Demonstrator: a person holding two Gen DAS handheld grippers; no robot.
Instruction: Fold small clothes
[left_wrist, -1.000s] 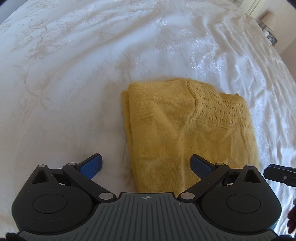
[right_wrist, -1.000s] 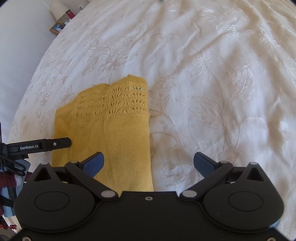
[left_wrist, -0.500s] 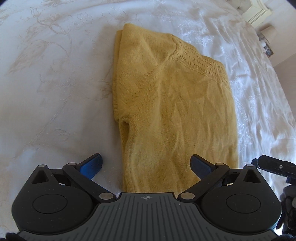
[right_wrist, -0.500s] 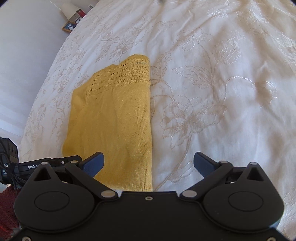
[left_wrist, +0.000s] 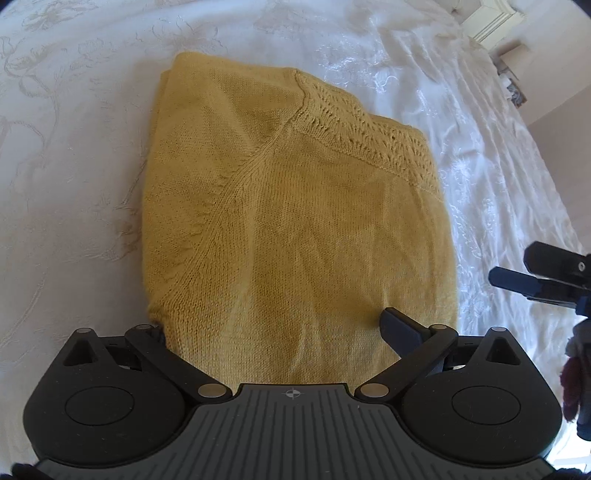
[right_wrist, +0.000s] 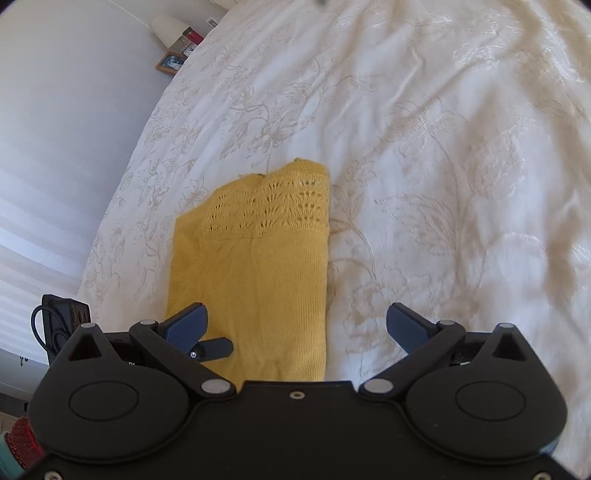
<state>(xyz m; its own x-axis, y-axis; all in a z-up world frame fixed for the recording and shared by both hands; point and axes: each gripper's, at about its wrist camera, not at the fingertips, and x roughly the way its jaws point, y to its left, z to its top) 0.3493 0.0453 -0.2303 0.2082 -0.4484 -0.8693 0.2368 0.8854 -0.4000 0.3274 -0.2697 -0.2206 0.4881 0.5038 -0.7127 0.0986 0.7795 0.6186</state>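
A folded yellow knit sweater (left_wrist: 295, 221) lies flat on the white embroidered bedspread (left_wrist: 74, 147). My left gripper (left_wrist: 273, 328) is open and low over the sweater's near edge; its right fingertip (left_wrist: 397, 326) rests on the knit and its left fingertip is hidden behind the sweater's near left corner. In the right wrist view the sweater (right_wrist: 258, 266) lies left of centre. My right gripper (right_wrist: 295, 325) is open, straddling the sweater's right edge, with its left fingertip (right_wrist: 186, 326) over the knit. The right gripper also shows in the left wrist view (left_wrist: 535, 273).
The bedspread (right_wrist: 443, 184) spreads wide to the right and beyond the sweater. A nightstand with a lamp and picture frame (right_wrist: 173, 40) stands past the far left bed edge. A white wall (right_wrist: 55, 147) runs along the left.
My left gripper has dropped closer onto the sweater's near edge, which now hides its left fingertip. My right gripper has shifted left so it straddles the sweater's right edge.
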